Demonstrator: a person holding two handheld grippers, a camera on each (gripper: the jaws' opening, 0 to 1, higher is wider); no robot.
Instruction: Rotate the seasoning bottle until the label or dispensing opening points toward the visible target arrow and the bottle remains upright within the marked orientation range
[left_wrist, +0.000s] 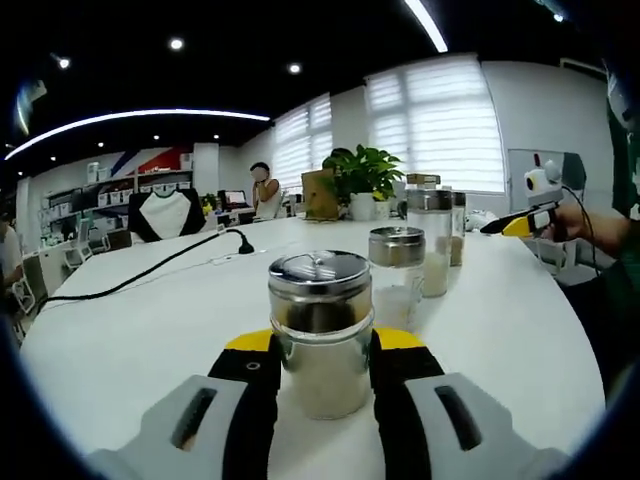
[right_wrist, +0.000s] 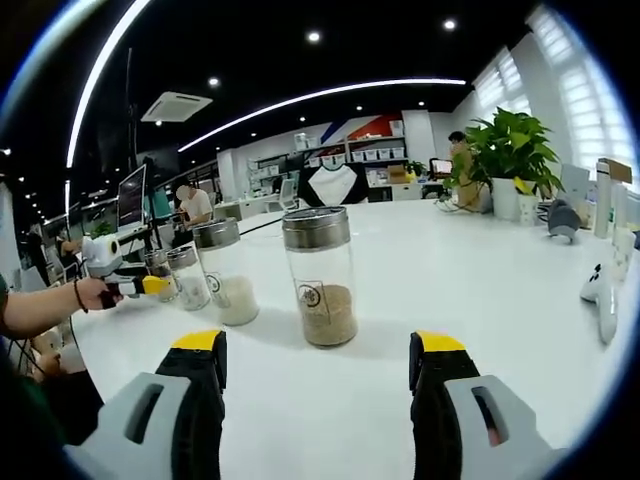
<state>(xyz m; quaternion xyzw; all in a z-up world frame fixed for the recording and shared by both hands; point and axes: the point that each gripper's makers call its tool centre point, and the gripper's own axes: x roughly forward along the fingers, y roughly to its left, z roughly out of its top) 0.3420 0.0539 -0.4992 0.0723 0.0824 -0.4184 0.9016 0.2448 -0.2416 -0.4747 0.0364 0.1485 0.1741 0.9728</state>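
The left claw (left_wrist: 322, 372) was clamped around a short steel-lidded seasoning bottle (left_wrist: 320, 330) standing upright on the white table (left_wrist: 150, 320). The right claw (right_wrist: 318, 372) stood wide apart, holding nothing, before a taller jar (right_wrist: 320, 275).

Left gripper view: camera low over the white round tabletop (left_wrist: 150, 330), looking along its own jaws toward the far edge and the blinded windows (left_wrist: 435, 120). Very close to a short steel-lidded glass jar (left_wrist: 320, 330) standing between the jaws.

Right gripper view: camera low too, facing across the tabletop (right_wrist: 420, 270) toward the shelved back wall (right_wrist: 340, 150); a tall steel-lidded glass seasoning bottle (right_wrist: 320, 275) stands near, apart from the jaws.

Shared: the tabletop, the cluster of jars, the green potted plant (left_wrist: 362, 175) (right_wrist: 515, 150). Each view catches the other gripper at the side, so the cameras roughly face each other across the jars.
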